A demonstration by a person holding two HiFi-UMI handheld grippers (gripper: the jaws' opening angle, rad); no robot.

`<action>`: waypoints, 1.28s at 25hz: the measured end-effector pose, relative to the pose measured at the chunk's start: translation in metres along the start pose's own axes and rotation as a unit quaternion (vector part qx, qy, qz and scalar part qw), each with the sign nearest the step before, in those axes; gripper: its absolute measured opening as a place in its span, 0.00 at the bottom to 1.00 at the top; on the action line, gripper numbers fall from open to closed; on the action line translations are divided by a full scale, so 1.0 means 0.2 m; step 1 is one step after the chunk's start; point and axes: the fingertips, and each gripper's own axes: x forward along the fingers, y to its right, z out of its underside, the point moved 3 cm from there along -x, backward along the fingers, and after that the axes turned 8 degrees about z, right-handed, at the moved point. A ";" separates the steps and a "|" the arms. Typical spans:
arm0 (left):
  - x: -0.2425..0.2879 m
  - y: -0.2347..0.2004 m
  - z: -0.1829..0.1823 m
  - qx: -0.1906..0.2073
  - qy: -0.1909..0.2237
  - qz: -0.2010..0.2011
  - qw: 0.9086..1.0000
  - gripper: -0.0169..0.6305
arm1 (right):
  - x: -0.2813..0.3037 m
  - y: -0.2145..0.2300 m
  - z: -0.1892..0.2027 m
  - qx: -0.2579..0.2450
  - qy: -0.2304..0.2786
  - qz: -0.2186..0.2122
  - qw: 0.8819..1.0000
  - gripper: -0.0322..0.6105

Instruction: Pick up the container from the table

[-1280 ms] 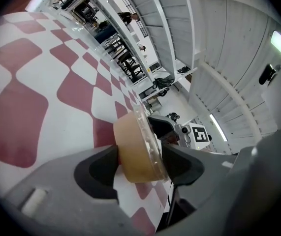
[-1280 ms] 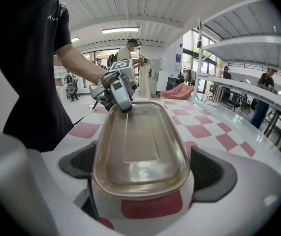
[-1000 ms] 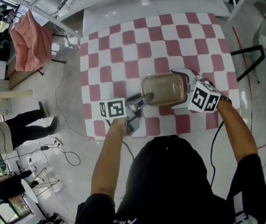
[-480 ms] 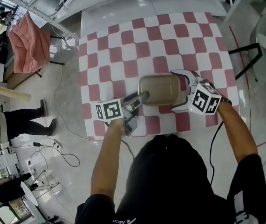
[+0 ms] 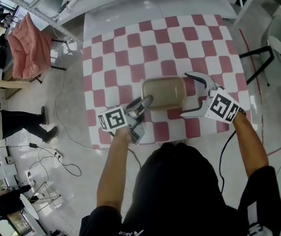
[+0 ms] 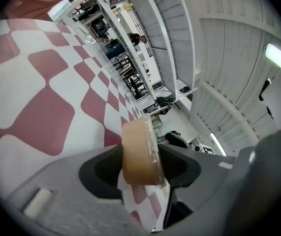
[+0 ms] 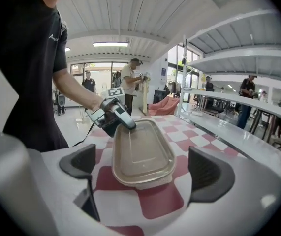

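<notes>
A tan rectangular container with a clear lid lies on the red-and-white checked table. My left gripper is shut on its left short end. In the left gripper view the container's rim sits pinched between both pads of the left gripper. My right gripper stands open just off the container's right end, touching nothing. In the right gripper view the container lies ahead of the wide-spread jaws of the right gripper, with the left gripper at its far end.
The table's near edge runs just in front of both hands. A pink cloth hangs over a chair at the left, and a person stands on the floor there. A chair stands at the right. Cables lie on the floor.
The right gripper, whose jaws flanked the container's right end, has drawn back to the right and away from it. The container and left gripper have shifted slightly left.
</notes>
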 end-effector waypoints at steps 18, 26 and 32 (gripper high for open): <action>-0.04 0.30 -0.15 0.011 0.107 0.018 0.994 0.38 | -0.27 -0.01 -0.32 0.148 0.176 0.126 0.965 0.68; -0.05 0.42 -0.14 -0.009 0.135 0.039 0.990 0.38 | -0.43 -0.03 -0.41 0.127 0.209 0.221 0.944 0.21; -0.08 0.46 -0.15 -0.045 0.155 0.044 0.986 0.38 | -0.48 -0.10 -0.38 0.117 0.198 0.259 0.938 0.06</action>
